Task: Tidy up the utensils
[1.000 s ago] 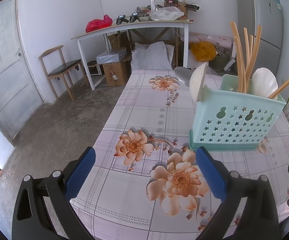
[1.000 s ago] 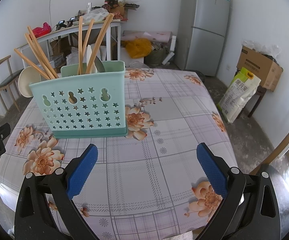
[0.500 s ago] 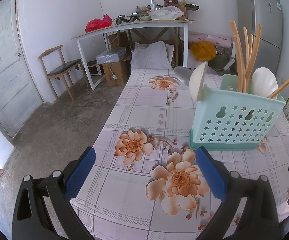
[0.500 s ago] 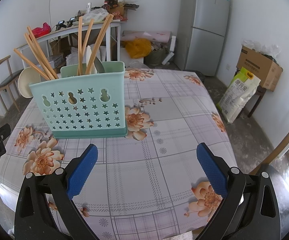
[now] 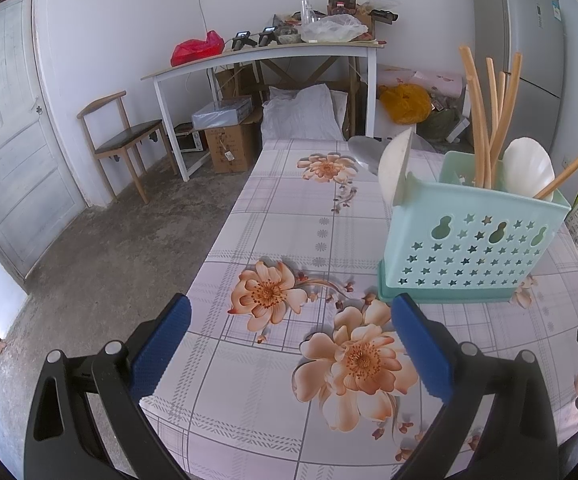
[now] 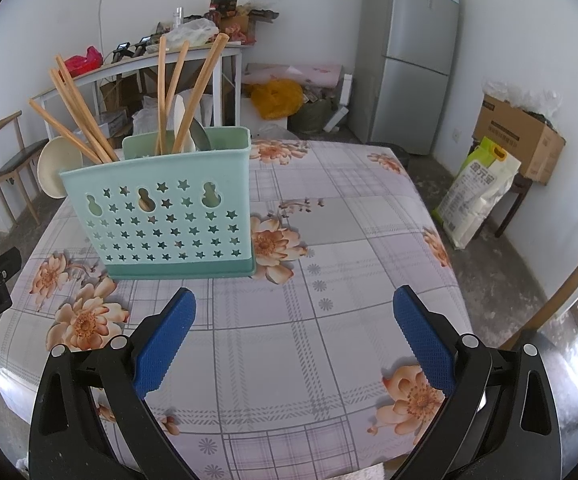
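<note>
A mint-green perforated utensil holder (image 5: 473, 244) (image 6: 161, 216) stands upright on the floral tablecloth. Several wooden chopsticks (image 5: 485, 116) (image 6: 169, 88) rise out of it, along with white spoons (image 5: 527, 170) (image 6: 179, 120) and a metal spoon (image 6: 201, 138). Another white spoon (image 5: 395, 172) (image 6: 57, 168) leans at the holder's far side. My left gripper (image 5: 291, 348) hovers open over the table's near edge, left of the holder. My right gripper (image 6: 295, 344) is open too, in front of the holder and to its right. Both hold nothing.
The table (image 6: 349, 248) drops off to bare concrete floor on both sides. A chair (image 5: 121, 140) and a cluttered white side table (image 5: 265, 56) stand by the far wall, a fridge (image 6: 409, 52) in the corner, a rice bag (image 6: 477, 192) and a cardboard box (image 6: 521, 140) at right.
</note>
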Demonstrator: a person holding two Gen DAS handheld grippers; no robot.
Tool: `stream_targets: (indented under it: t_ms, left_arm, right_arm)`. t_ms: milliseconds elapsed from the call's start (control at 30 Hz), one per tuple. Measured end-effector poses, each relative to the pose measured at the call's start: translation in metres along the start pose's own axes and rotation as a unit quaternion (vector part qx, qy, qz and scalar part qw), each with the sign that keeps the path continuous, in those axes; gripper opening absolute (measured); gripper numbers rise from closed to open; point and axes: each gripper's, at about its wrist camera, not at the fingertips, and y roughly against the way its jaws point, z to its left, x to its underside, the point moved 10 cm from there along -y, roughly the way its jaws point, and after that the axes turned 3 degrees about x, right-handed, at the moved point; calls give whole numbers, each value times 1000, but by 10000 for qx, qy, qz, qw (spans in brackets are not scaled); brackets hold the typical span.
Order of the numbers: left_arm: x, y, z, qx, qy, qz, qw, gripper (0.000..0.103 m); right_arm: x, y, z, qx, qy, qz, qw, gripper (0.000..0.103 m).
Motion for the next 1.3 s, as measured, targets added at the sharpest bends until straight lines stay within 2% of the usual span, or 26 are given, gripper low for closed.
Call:
stream_targets:
  t_ms: [1300]
  left_arm:
    - [3,-3,-4,45,-8,37,10000,97]
  right_arm:
    - [1,7,4,-17,-41,11,10000,95]
